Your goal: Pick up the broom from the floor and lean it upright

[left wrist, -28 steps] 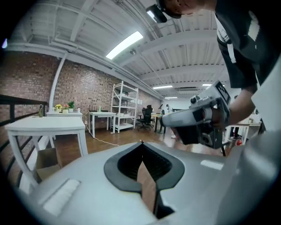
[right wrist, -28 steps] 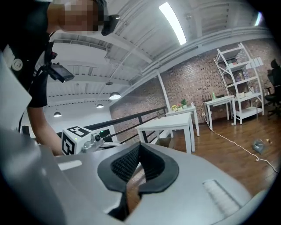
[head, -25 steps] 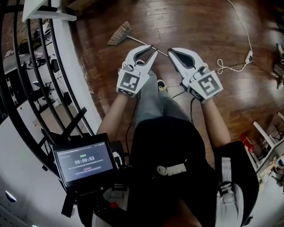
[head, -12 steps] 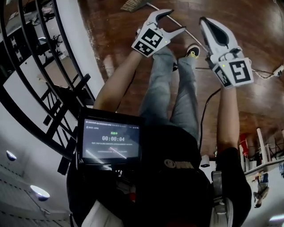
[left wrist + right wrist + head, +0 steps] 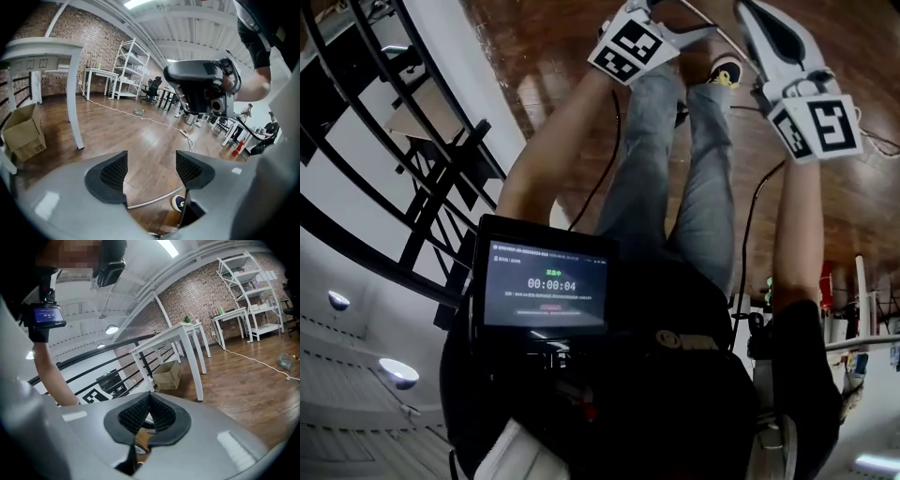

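The thin-handled broom [image 5: 156,197] lies flat on the wood floor.

At lower centre: right gripper [image 5: 149,401], jaws shut, ribbed black pads pressed together with nothing clamped. Beyond, mid-frame: white worktop [image 5: 180,333] on slim legs, cardboard box [image 5: 167,375] on the wooden floor [image 5: 243,385] beneath. Upper right: brick wall [image 5: 201,296], white shelving [image 5: 257,287]. Right edge: white cable [image 5: 257,361] across the floor. Left: black railing [image 5: 101,355], bare forearm [image 5: 49,371], small screen [image 5: 47,315] at upper left.
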